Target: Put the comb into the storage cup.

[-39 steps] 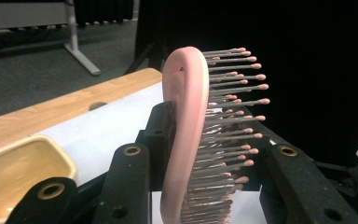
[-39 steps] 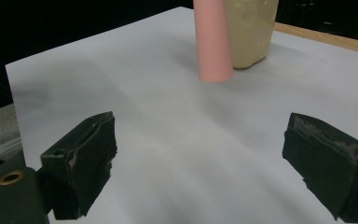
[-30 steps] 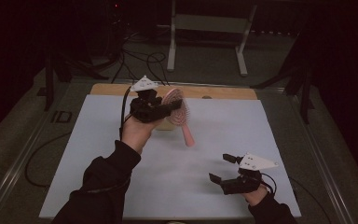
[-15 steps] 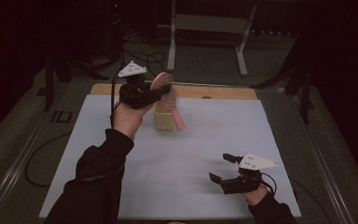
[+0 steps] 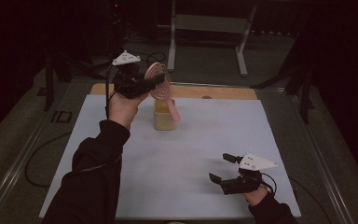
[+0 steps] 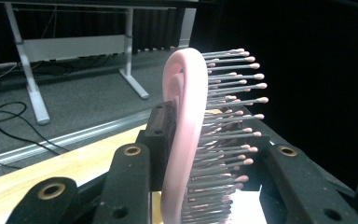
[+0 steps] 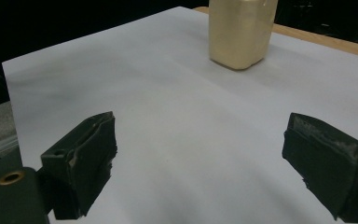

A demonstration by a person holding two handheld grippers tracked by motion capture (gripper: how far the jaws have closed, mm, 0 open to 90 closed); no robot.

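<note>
My left gripper (image 5: 153, 82) is raised over the far side of the table and shut on the head of a pink hairbrush (image 5: 160, 83). In the left gripper view the brush (image 6: 185, 140) stands on edge between the black jaws, bristles toward the right jaw. Its handle slants down across a beige open container (image 5: 163, 120) that stands on the white sheet; whether the two touch I cannot tell. At the near right, my right gripper (image 5: 219, 167) rests low over the sheet, open, with nothing between its pads (image 7: 86, 158). The container (image 7: 242, 32) stands far ahead of it.
A white sheet (image 5: 191, 154) covers the table, with a wooden strip (image 5: 223, 92) along its far edge. A metal rail (image 5: 23, 154) runs along the left side. Behind the table stand a white desk frame (image 5: 175, 32) and cables on the dark floor.
My left hand has carried the brush up and to the left, which uncovered the beige container. The right gripper has stayed where it was.
</note>
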